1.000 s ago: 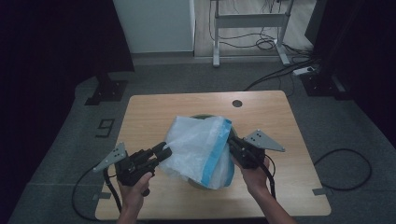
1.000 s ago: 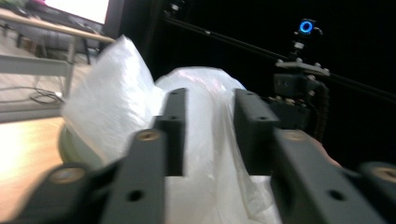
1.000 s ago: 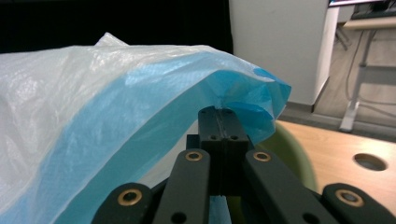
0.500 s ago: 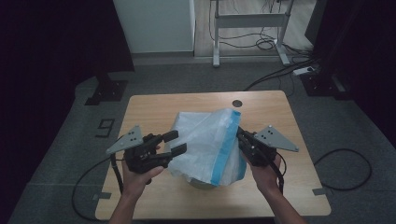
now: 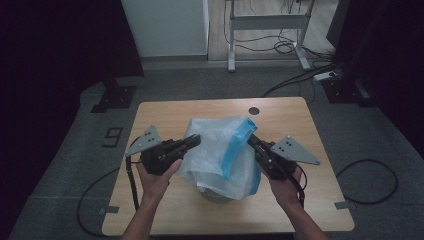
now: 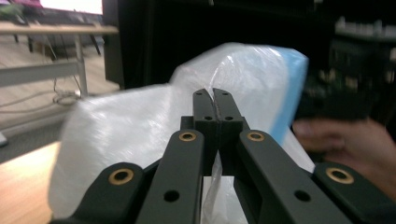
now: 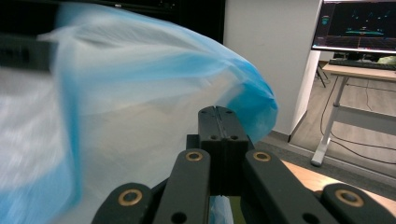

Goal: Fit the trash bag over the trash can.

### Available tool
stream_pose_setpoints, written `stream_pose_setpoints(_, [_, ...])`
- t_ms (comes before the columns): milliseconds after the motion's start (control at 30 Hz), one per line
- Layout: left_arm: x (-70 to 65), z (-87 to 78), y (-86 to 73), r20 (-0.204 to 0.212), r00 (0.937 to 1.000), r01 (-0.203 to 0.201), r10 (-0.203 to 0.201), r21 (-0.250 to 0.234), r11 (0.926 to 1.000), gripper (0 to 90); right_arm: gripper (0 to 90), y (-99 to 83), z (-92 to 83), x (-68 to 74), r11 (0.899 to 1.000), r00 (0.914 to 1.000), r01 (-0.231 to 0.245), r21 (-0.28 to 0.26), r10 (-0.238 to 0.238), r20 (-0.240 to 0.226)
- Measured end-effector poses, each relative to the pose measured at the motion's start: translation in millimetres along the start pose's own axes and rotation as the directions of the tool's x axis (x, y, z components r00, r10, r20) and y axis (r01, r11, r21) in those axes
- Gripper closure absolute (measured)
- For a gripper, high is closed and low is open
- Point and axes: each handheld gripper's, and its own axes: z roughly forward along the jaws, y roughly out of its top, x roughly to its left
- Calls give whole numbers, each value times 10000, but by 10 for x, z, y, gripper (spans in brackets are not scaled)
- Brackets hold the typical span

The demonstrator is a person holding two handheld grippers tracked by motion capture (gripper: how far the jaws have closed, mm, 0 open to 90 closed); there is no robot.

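— What are the two hands doing over the light wooden tabletop [image 5: 165,210]?

— Each is holding a black two-jaw tool against a thin translucent white plastic bag with a blue band [image 5: 220,150]. The left gripper [image 5: 196,140] is pinching the bag's left upper edge, and the right gripper [image 5: 251,140] is pinching the blue-edged side opposite. The bag is hanging stretched between them above the middle of the table.

— Are the jaws together or apart?

— On the left they have just been closing, and in the left gripper view [image 6: 213,95] they are pressing flat against each other with a strip of the plastic film caught between them. In the right gripper view [image 7: 217,112] the jaws are likewise standing tight together, with bag film showing just below them, so both are clamping the bag.

— Is anything sitting under the bag?

— Its lower part is draping over a round pale greenish container [image 5: 216,195] that is resting on the table near the front edge. How far the bag is going into it I cannot tell.

— And beyond the table?

— A round dark cable hole [image 5: 254,110] is showing in the tabletop's far side.
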Motion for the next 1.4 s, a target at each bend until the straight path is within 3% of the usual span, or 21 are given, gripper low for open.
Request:
stream_pose_setpoints(100, [78,-9,-14,-81,9993,372,-377,-503,9980,900,894,-26,-18,-42,10000,10000,-28,29,27,91])
stream_pose_setpoints(233, [147,2,-48,172,9965,833,-822,-783,9934,900,894,-41,-55,-110,10000,9998,-59,-11,60,197])
stream_pose_setpoints(500, [121,14,-91,207,9954,948,-933,-885,9916,900,885,-29,-159,-114,9991,9992,-326,-267,319,-234])
stream_pose_setpoints(600, [77,32,-95,230,9962,858,-843,-735,9936,899,713,-14,-190,-73,9962,9947,-722,-481,684,-772])
stream_pose_setpoints(900, [21,80,-130,-12,9971,764,-766,-565,9955,900,576,36,-228,132,9905,9758,-1253,-576,1125,-1874])
stream_pose_setpoints(1000, [21,83,-136,-41,9973,724,-727,-525,9960,899,563,5,-248,158,9876,9689,-1499,-472,1372,-2059])
stream_pose_setpoints(1400, [7,106,-140,-166,9967,783,-792,-504,9957,899,553,-43,-312,213,9863,9658,-1547,-580,1387,-2189])
